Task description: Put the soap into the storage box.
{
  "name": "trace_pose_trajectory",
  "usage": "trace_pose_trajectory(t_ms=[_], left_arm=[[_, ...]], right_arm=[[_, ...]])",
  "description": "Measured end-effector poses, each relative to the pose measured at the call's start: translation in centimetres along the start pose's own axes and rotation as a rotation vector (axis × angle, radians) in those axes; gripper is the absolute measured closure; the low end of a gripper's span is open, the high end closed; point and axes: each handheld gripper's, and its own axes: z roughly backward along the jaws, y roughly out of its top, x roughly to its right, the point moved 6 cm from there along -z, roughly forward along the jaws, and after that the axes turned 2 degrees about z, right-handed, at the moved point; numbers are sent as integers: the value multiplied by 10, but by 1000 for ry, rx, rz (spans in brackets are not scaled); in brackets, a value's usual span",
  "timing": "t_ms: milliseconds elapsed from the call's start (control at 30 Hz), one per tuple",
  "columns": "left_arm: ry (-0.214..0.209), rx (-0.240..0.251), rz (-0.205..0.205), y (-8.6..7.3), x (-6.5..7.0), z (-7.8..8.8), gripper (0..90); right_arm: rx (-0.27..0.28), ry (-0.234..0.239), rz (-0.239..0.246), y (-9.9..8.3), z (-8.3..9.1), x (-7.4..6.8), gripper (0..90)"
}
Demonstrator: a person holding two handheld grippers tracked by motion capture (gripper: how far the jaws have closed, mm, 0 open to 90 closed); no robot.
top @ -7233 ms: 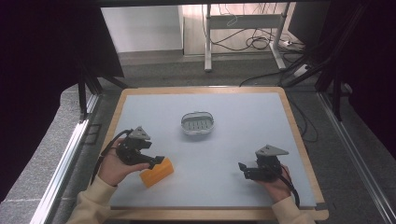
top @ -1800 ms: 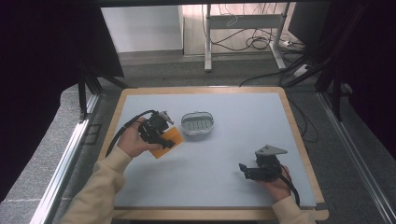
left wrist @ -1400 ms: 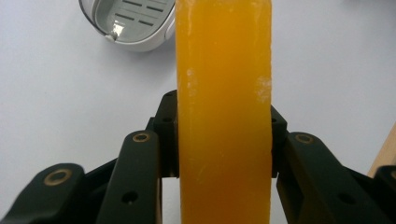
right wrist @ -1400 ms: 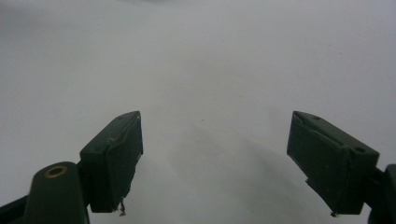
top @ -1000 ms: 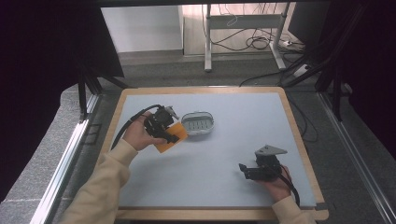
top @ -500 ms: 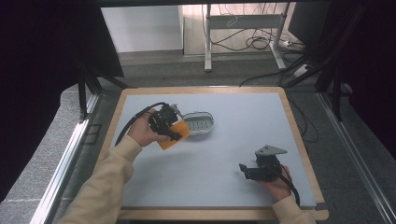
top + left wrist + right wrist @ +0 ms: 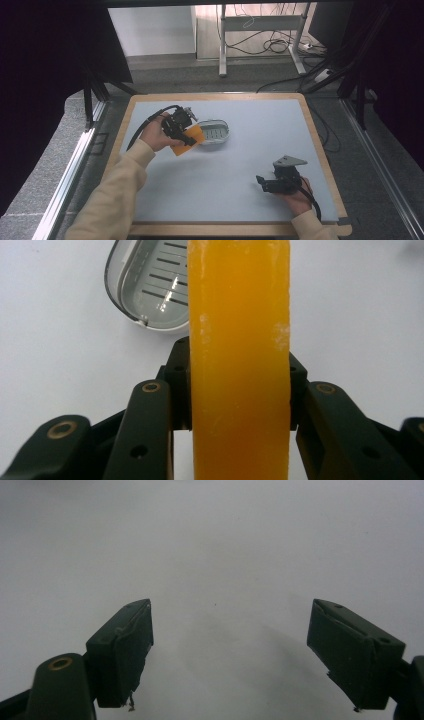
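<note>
Soap (image 7: 189, 140), an orange bar, is sitting clenched between the jaws of the left gripper (image 7: 186, 140), left of centre in the high view. The left hand (image 7: 156, 136) is wrapping the gripper body, and a cream sleeve (image 7: 115, 192) is running down to the bottom edge of the frame. A black cable (image 7: 150, 120) is looping out above the hand.

In the left gripper view the soap (image 7: 239, 355) is standing as a tall strip up the middle of the frame, with both jaws pressing on its sides. The dish (image 7: 150, 287), a grey slotted tray, is lying in the upper left of that frame, beyond the bar and partly hidden behind it.

In the high view the dish (image 7: 214, 131) is resting on the table (image 7: 240, 165) just right of the soap. The bar's right corner is overlapping the dish's left rim in the picture; whether it is touching the rim or hanging above it cannot be told from this angle.

The right gripper (image 7: 262, 181) is resting in the lower right of the high view, well apart from the dish, with the right hand (image 7: 296, 194) holding it from behind. In the right gripper view its jaws are standing wide apart over bare table (image 7: 215, 555), grasping nothing.
</note>
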Motion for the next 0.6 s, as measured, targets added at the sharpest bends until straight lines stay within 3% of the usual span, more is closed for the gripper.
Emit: trace_pose_trajectory(t_ms=[167,600], left_arm=[[-18,-3,-10,7,-2,-2,623],[-18,-26,-59,29,-6,-7,623]], right_arm=[[-3,0,-2,0,0,0,189],[1,1,-3,-1,0,2,190]])
